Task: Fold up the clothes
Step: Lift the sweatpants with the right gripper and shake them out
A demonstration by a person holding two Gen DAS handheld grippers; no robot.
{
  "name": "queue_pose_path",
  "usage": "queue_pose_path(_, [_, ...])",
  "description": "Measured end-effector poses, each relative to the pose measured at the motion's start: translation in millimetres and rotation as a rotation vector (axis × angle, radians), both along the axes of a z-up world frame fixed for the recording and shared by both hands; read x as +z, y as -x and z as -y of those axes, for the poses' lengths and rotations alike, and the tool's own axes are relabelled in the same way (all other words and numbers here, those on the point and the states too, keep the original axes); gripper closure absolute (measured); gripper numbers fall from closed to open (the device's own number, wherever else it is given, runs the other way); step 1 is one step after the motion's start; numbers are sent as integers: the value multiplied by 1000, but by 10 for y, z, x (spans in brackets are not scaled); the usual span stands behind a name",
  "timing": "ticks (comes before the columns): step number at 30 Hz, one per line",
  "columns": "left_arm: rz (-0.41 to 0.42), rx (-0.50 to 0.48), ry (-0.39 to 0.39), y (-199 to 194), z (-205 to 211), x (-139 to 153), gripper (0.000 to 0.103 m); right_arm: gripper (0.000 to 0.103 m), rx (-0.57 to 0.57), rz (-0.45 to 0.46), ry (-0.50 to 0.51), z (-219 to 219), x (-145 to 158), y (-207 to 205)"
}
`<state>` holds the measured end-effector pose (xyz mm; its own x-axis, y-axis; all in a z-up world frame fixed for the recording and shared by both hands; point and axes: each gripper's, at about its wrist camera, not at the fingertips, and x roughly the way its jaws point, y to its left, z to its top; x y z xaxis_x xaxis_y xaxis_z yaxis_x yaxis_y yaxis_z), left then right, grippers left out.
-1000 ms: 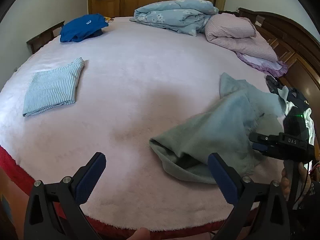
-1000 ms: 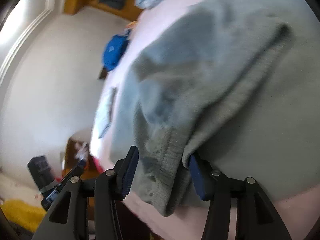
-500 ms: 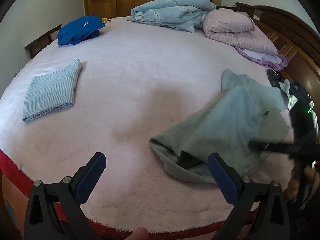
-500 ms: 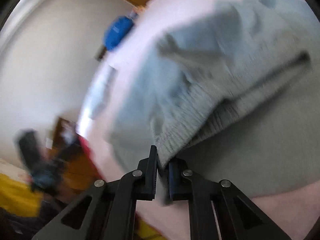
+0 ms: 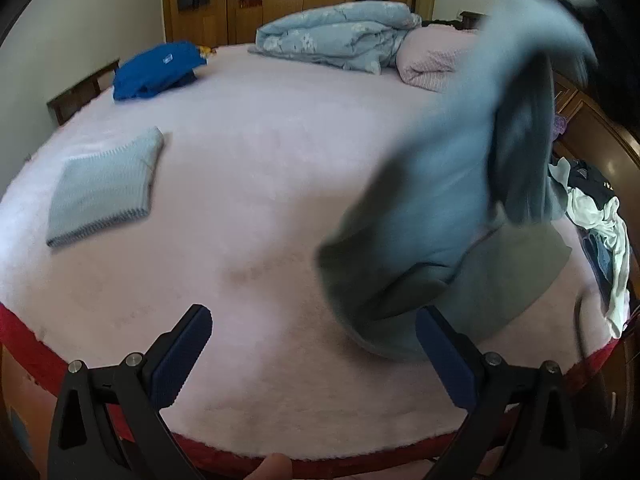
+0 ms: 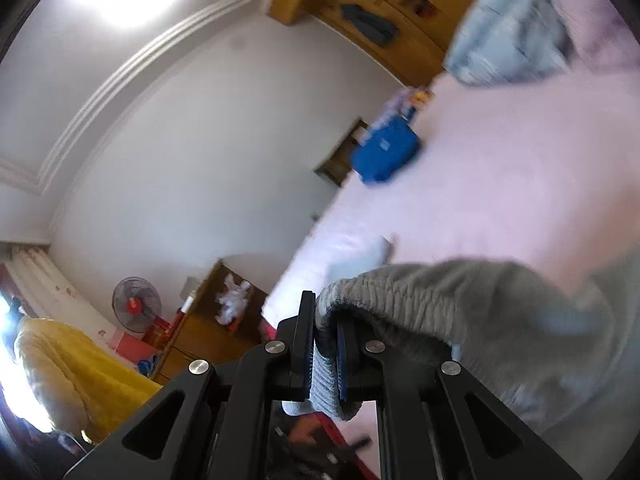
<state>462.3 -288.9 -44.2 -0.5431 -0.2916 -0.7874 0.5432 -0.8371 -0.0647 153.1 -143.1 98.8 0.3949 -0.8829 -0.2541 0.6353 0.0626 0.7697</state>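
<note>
A grey-green knitted sweater (image 5: 452, 208) hangs in the air over the right half of the pink bed (image 5: 280, 184), blurred, its lower end still resting on the cover. My right gripper (image 6: 325, 354) is shut on the sweater's ribbed hem (image 6: 400, 300), which bulges out above its pads. My left gripper (image 5: 314, 354) stands open near the bed's front edge with nothing between its fingers, the sweater's lower end just beyond its right fingertip. The right gripper itself is not seen in the left wrist view.
A folded striped garment (image 5: 104, 188) lies at the left of the bed and a blue garment (image 5: 158, 70) at the far left. A light blue quilt (image 5: 340, 40) and pink bedding (image 5: 436, 60) are at the head. More clothes (image 5: 596, 216) are heaped at the right edge.
My right gripper closed on the sweater's hem and rose, lifting the sweater from lying flat to hanging above the bed. The left gripper stayed open and nearly still.
</note>
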Motion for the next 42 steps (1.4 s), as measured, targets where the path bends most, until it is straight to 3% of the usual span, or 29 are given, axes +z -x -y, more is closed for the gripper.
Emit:
queue_pose_path(7, [-64,98,4,-344,248,160,1,93,59,-121,115,812,891,-737])
queue_pose_path(13, [-124,220,9,-663,525,301,1,93,143,-208,248,1138,1809,-1226])
queue_pose_path(22, [-265,402,90,-1196,993,842,1,93,58,-170,520,592,3124,-1111])
queue_pose_path(26, [-298,432,117,-1313,1090,1019,1,93,-86,-237,595,-4,3529,-927])
queue_pose_path(28, [-299,436,136,-1316,1113,1081,1,93,-174,-245,616,-395,3566,-730])
queue_pose_path(32, [-291,408,163,-1218,1074,1133,1,93,-367,-271,516,-1128,3273,-233])
queue_pose_path(35, [-274,375,161,-1082,1001,1111,1,93,-556,-352,308,-1704,2753,103])
queue_pose_path(38, [-250,338,149,-911,900,1069,1,93,-699,-393,61,-2250,1943,347])
queue_pose_path(42, [-198,276,143,-606,767,986,1,93,-784,-324,-229,-2879,718,623])
